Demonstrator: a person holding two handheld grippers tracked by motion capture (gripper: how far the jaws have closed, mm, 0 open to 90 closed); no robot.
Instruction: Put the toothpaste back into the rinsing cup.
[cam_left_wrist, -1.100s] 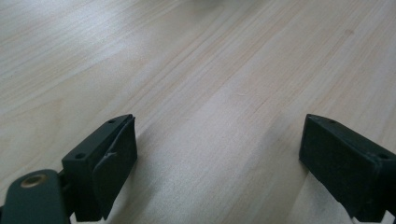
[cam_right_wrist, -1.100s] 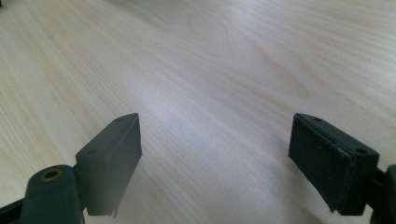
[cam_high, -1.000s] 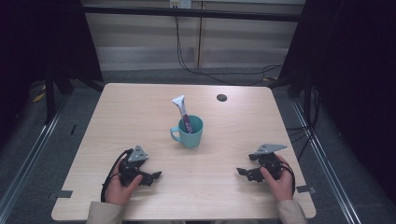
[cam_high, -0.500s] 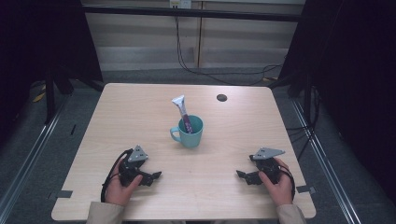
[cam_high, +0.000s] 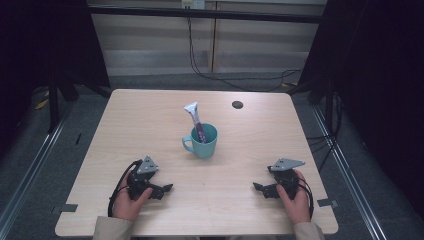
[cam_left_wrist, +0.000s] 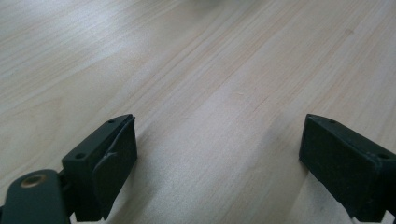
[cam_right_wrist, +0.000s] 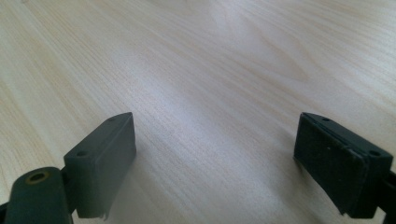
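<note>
Nearest the viewer, a person's two hands rest on the near edge of a pale wooden tabletop (cam_high: 150, 125), each holding a black two-jaw tool. The left tool (cam_high: 161, 190) sits low on the wood at the near left; the right tool (cam_high: 260, 189) sits at the near right, well apart from it. In both gripper views the jaws stand wide apart with nothing but bare wood grain between them, so neither tool holds anything.

Farther in, near the middle of the tabletop, stands a teal ceramic mug (cam_high: 202, 141), upright, its handle turned toward the left. A white squeeze tube with a dark red lower part (cam_high: 194, 118) leans inside it, its crimped end sticking up above the rim (tilted toward the left).

Judging by this, the work on mug and tube looks unstarted: both tools are well short of them. Nothing lies between.

Beyond the mug, a small dark round hole (cam_high: 237, 104) marks the far side.
</note>
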